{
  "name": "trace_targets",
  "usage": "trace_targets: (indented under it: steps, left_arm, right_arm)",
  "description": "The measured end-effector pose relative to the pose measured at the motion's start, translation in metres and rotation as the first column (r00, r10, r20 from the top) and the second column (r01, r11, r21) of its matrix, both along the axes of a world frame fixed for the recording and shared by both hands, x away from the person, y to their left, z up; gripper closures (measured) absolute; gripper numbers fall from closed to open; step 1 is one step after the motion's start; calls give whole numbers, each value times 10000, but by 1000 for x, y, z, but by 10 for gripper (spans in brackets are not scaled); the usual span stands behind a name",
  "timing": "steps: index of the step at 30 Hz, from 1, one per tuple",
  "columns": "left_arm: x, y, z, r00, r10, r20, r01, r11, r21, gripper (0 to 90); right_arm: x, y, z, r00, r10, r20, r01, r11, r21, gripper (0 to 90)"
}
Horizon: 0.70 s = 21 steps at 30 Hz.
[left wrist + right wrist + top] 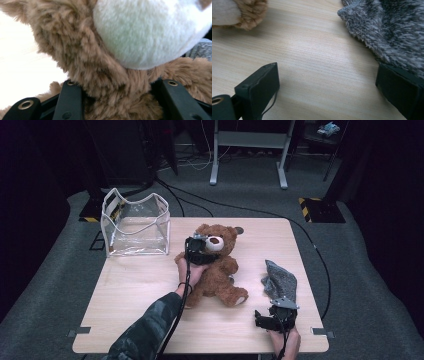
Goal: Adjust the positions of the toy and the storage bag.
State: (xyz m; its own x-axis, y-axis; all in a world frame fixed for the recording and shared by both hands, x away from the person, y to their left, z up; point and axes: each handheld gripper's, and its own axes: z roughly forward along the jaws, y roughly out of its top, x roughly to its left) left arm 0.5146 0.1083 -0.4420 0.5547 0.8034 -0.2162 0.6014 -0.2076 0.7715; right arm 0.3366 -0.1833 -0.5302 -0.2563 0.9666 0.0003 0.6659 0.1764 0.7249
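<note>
While the left gripper [200,251] clamps its jaws on the teddy bear's [216,265] neck mid-surface to lift it, the right gripper [272,317] rests wide open, empty, near the front right corner beside the grey cloth [280,280].

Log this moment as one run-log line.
left gripper: shut on teddy bear neck | right gripper: open, beside grey fleece cloth | clear bag: untouched

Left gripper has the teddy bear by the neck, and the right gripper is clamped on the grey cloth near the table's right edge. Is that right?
Not quite. The right gripper isn't clamped on the grey cloth: the right gripper view shows its jaws wide apart over bare table, the cloth only lying over one jaw. The left gripper does have the teddy bear by the neck.
</note>
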Motion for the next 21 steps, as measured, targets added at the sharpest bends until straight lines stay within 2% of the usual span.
trace_targets:
  steps: [1, 2, 4, 7, 13, 16, 17, 21]
  left_arm:
    - [-1, 3, 2, 9999, -67, 106, 66, 10000, 58, 555]
    - [-5, 6, 6, 9996, -3, 290, 5, 10000, -54, 556]
    - [-6, 9, 8, 9993, -31, 360, 33, 10000, -62, 556]
    - [-11, 18, 16, 9975, 59, 711, -43, 9997, -238, 561]
    - [-16, 31, 26, 9954, 32, 953, -11, 9998, -219, 563]
    - [-19, 41, 35, 9943, -80, 1062, 93, 9999, -115, 563]
    - [-20, 48, 41, 9922, -117, 1239, 128, 9999, -80, 563]
    - [-22, 58, 51, 9913, -162, 1308, 164, 9999, -5, 562]
  right_arm:
    - [0, 0, 0, 10000, 0, 0, 0, 10000, 0, 43]
    - [0, 0, 0, 10000, -15, 8, 15, 10000, 8, 43]
    - [0, 0, 0, 10000, -17, 0, 17, 10000, 12, 43]
    - [0, 0, 0, 10000, -37, 18, 37, 10000, 23, 43]
    - [0, 0, 0, 10000, -39, 25, 39, 10000, 28, 43]
    - [0, 0, 0, 10000, -55, 23, 55, 10000, 41, 43]
    - [0, 0, 0, 10000, -62, 32, 62, 10000, 44, 43]
    - [0, 1, 0, 10000, -77, 29, 77, 10000, 43, 43]
